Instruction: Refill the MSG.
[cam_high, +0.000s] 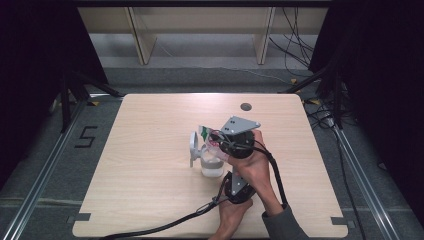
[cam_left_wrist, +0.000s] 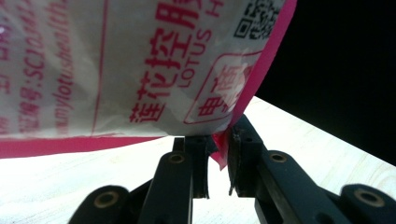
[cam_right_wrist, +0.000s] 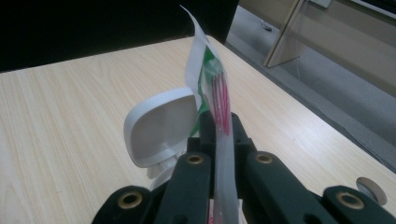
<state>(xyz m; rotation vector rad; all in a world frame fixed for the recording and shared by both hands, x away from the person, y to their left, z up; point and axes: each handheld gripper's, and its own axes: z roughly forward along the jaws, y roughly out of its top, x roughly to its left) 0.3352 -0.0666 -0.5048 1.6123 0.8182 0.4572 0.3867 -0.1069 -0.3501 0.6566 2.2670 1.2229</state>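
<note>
sachet (cam_right_wrist: 219, 93) hung pinched between both grippers over the open-lidded jar (cam_high: 212, 165) mid-table; right gripper (cam_right_wrist: 223, 135) was clamped shut on it, left gripper (cam_left_wrist: 218, 156) nipped its corner. tearing it open looked next.

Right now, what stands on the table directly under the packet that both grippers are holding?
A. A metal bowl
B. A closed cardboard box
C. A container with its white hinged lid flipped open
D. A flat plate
C: in the high view the packet is held over a clear container whose white lid stands open; the right gripper view shows that open lid just past its fingers.
</note>
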